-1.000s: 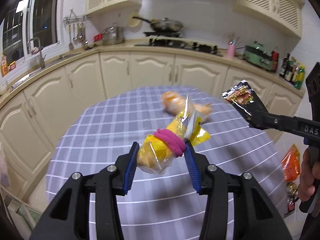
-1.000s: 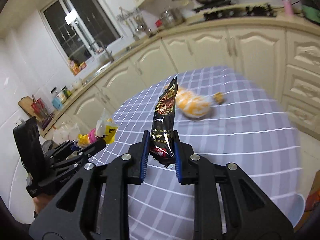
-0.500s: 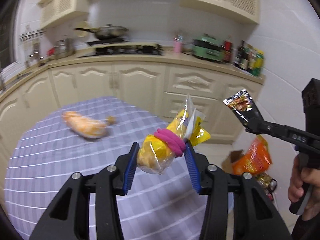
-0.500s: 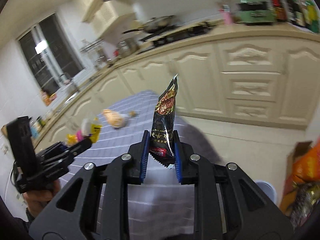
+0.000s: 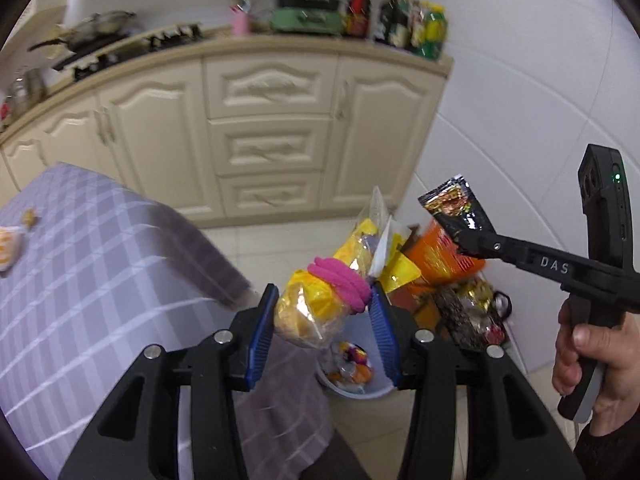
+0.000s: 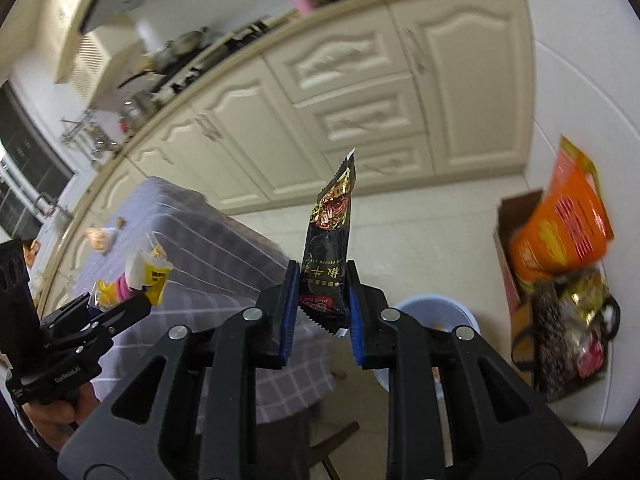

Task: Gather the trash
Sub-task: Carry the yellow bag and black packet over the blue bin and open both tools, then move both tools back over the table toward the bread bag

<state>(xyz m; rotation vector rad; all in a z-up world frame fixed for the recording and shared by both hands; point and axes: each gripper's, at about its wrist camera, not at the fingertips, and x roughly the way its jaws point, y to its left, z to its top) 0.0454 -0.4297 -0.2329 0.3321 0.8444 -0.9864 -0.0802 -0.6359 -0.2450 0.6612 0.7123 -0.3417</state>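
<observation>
Clear plastic bag of yellow snack pieces (image 5: 310,310), cinched with a pink hair band (image 5: 340,284), is clamped between the blue pads of the left gripper (image 5: 324,330). It is held in the air past the edge of the table, above a pale blue bin (image 5: 352,390) on the floor tiles. The bin already holds a few coloured wrappers. In the right wrist view the same bag (image 6: 138,276) shows at the tip of the left gripper (image 6: 120,312), over the table's near edge.

Black snack wrapper (image 6: 330,240), red and gold print near its top, stands upright, its lower end pinched by the right gripper (image 6: 322,308). It is also off the table, with the bin's rim (image 6: 432,306) just right of and below the fingers. In the left wrist view the wrapper (image 5: 456,210) sits at the end of the right gripper (image 5: 470,242), whose handle is gripped by the right hand (image 5: 592,354).

Table: grey-violet checked tablecloth (image 5: 80,280). An orange bagged item (image 6: 98,238) lies near its far edge, with a small brown scrap (image 6: 119,223) just beside it.

Right of the bin, against the white tiled wall: a cardboard box (image 6: 510,216) holding a large orange packet (image 6: 560,228), and a dark bag with shiny gold contents (image 6: 572,324).

Background: cream cabinets (image 5: 272,136), with a green appliance (image 5: 308,14) and bottles (image 5: 408,22) on the counter.
</observation>
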